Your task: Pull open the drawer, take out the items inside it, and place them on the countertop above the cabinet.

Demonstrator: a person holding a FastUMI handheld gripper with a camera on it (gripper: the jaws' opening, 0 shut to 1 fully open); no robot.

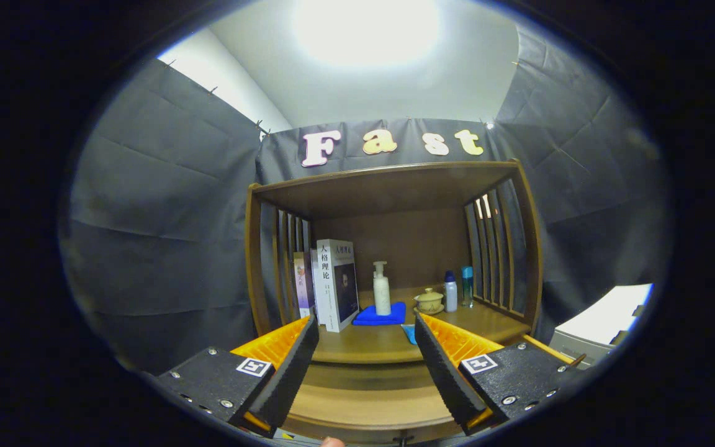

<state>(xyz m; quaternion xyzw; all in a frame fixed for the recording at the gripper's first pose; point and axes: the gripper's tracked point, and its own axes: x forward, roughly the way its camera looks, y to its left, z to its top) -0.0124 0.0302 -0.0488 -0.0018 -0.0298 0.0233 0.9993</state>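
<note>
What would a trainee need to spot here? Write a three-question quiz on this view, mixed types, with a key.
1. True or false: the hand-held gripper is shut on the pump bottle.
2. What does the pump bottle stand on? A) blue cloth B) books C) lidded cup
3. Fill in: the two small bottles stand beside the slatted ____ side of the cabinet.

Key
1. False: the fingers are spread apart with nothing between them, well short of the shelf.
2. A.
3. Right.
</note>
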